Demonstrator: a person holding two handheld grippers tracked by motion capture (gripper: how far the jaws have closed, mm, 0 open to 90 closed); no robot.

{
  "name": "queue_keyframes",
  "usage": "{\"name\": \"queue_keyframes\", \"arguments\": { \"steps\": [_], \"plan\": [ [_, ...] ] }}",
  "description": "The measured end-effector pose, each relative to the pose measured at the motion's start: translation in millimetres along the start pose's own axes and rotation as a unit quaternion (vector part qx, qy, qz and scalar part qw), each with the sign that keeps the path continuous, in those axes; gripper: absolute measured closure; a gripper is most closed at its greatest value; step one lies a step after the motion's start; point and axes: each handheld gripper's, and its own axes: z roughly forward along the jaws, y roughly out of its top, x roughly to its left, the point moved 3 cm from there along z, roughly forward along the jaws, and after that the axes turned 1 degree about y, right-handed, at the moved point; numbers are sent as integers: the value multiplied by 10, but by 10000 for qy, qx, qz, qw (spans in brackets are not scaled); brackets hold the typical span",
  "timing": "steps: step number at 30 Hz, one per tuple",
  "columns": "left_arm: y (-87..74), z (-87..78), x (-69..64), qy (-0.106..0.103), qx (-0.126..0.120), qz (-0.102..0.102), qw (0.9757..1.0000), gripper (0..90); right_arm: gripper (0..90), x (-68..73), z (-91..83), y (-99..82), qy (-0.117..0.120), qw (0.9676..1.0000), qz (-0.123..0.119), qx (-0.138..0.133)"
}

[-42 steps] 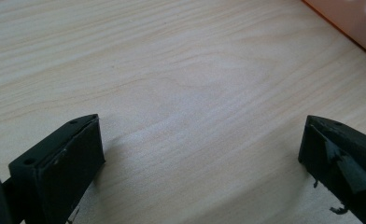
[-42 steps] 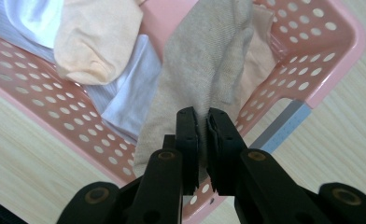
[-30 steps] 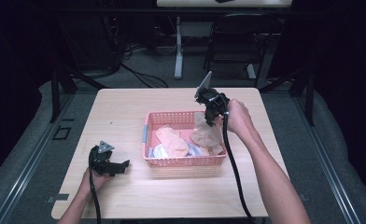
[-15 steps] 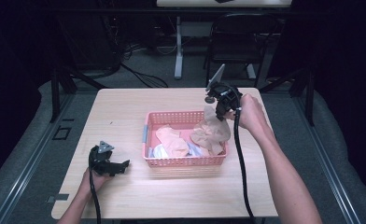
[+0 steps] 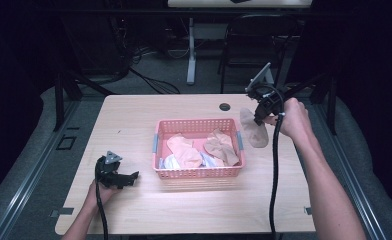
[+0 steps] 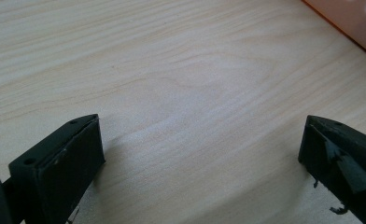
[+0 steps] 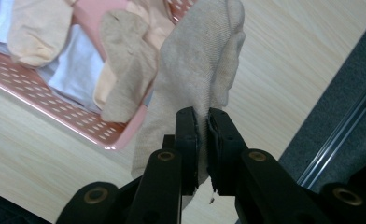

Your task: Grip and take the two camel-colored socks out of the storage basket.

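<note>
A pink plastic basket (image 5: 156, 142) sits mid-table with several socks in it, tan, peach and white. My right gripper (image 5: 260, 117) hangs above the table just right of the basket, shut on a beige sock (image 5: 254, 131) that dangles from it. In the right gripper view the sock (image 7: 197, 70) is pinched between the two black jaws of the right gripper (image 7: 202, 135), with the basket (image 7: 109, 135) and a tan sock (image 7: 125, 63) behind it. My left gripper (image 5: 129, 177) rests on the table at the front left, open, with bare wood between the jaws of the left gripper (image 6: 200, 154).
The wooden table (image 5: 134, 115) has a round cable hole (image 5: 225, 106) behind the basket. Grey floor and a rail (image 7: 340, 135) lie past the table's right edge. A chair and desk legs stand behind the table.
My right gripper has lifted the beige sock out of the basket and carried it right, past the basket's right wall. The left gripper has stayed put.
</note>
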Motion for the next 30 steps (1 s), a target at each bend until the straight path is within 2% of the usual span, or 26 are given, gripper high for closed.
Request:
{"name": "queue_keyframes", "arguments": {
  "steps": [6,11,13,17,22,23,24,26,30],
  "plan": [
    [0,0,-1,-1,-1,-4,10000,0,830,-217,-31,-184,-76,9996,262,-9],
    [0,0,0,0,-2,-3,10000,0,830,-369,-30,-332,-112,9991,392,125],
    [0,0,-1,0,-2,-3,10000,0,830,-412,2,-389,-85,9984,541,111],
    [0,0,0,0,-1,-1,10000,0,830,-500,44,-463,-96,9980,596,200],
    [0,0,-1,-1,0,-2,10000,0,830,-617,186,-587,-87,9963,785,330],
    [0,0,-1,-1,0,-2,10000,0,830,-617,186,-587,-87,9963,785,330],
    [0,0,0,0,0,1,10000,0,830,-629,260,-622,-61,9957,886,264],
    [0,0,0,1,0,0,10000,0,830,-644,327,-654,-13,9955,912,259],
    [0,0,0,0,0,0,10000,0,831,-656,491,-716,95,9943,997,373]
  ]
}}
